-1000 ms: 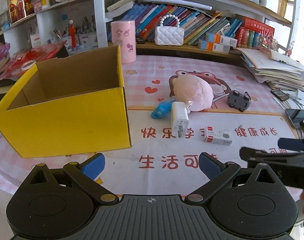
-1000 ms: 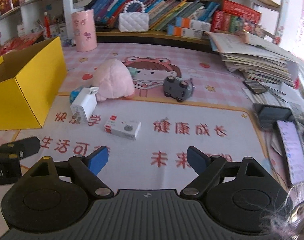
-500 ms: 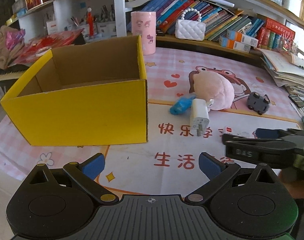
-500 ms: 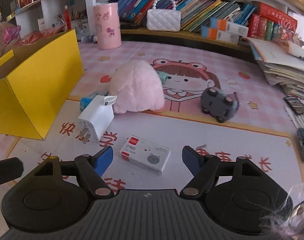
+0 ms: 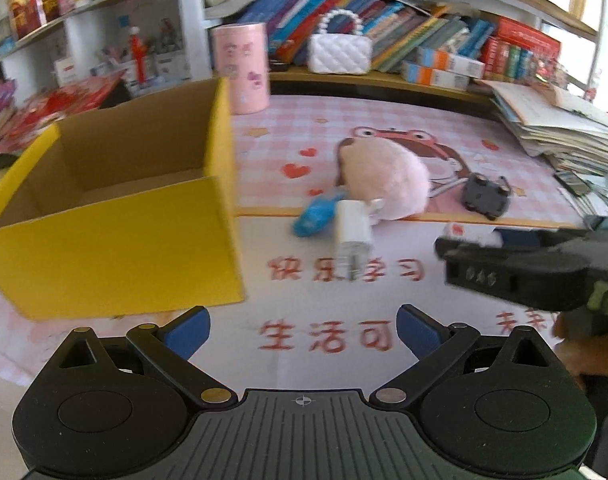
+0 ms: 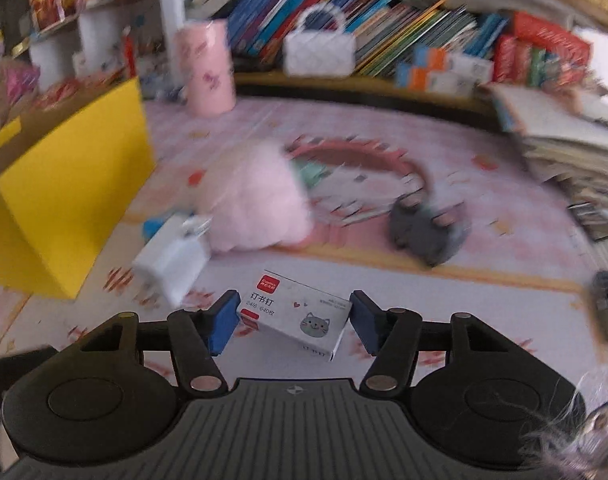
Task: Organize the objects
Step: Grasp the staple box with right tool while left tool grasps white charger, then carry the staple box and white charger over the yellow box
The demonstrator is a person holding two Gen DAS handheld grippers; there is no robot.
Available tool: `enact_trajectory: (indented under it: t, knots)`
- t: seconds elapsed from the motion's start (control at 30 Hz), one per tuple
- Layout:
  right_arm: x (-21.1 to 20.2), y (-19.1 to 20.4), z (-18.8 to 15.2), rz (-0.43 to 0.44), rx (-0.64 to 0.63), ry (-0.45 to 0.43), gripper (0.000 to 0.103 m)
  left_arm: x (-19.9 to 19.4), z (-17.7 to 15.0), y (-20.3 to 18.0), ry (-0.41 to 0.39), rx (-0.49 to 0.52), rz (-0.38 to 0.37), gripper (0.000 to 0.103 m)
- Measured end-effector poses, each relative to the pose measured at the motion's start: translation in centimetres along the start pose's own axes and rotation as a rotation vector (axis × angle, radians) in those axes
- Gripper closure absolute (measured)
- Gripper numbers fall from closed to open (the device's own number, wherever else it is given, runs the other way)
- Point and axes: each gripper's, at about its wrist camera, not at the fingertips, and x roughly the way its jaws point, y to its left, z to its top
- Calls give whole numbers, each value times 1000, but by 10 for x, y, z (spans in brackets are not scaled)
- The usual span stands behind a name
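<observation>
I see a flat, glossy cardboard staple box between my right gripper's 2 closing blue pads, not clearly pressed; my left gripper gapes wide, empty.

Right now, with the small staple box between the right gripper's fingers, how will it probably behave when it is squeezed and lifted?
The staple box looks like thin printed card, so it may dent if the closing right gripper squeezes hard. It lies askew between the pads, so it could twist. Its flat faces suggest no rolling.
</observation>
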Motion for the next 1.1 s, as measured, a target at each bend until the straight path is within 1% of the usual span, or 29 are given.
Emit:
enact_trajectory:
  t: [0.07,0.1,0.13,0.2,0.23,0.27,0.33,0.37,0.4,0.47,0.53,0.57,0.63,0.67,0.7,0.83,0.93,1.1]
  knots:
    - [-7,-13,3,-36,20,-10,45,7,5,-12,12,23,-27,6]
    - [-11,-19,4,-52,30,-14,45,10,7,-18,10,35,-35,13]
    - [-15,-24,4,-63,33,-20,45,13,9,-24,10,49,-42,17]
    - [-24,-33,5,-79,30,-35,45,21,14,-36,5,81,-40,40]
    - [-29,-36,5,-84,28,-40,45,27,17,-41,7,90,-33,43]
    - [-33,-39,5,-85,26,-45,45,33,20,-42,10,87,-26,44]
    - [-40,-43,4,-82,19,-52,45,47,28,-44,9,62,-4,47]
    - [-43,-44,4,-77,15,-53,45,54,32,-43,14,50,8,55]
    - [-46,-46,3,-70,13,-52,45,62,37,-42,22,36,11,59]
    - [-50,-49,2,-60,12,-46,45,73,42,-38,28,12,16,60]
    - [-52,-50,1,-52,13,-35,45,83,45,-36,33,8,39,61]
    - [-53,-51,0,-50,15,-31,45,88,47,-35,39,7,42,64]
    - [-54,-54,0,-50,17,-25,45,97,48,-32,62,0,39,71]
    - [-55,-54,0,-53,18,-24,45,102,48,-31,77,-5,24,77]
    - [-55,-54,-1,-55,17,-23,45,104,48,-30,82,-15,11,78]
    - [-59,-52,-4,-63,10,-14,45,103,48,-27,73,-25,-1,78]
    - [-62,-49,-5,-67,8,-10,45,88,47,-23,44,-41,-31,78]
    - [-65,-35,-8,-62,16,13,45,52,39,-9,3,-64,-102,78]
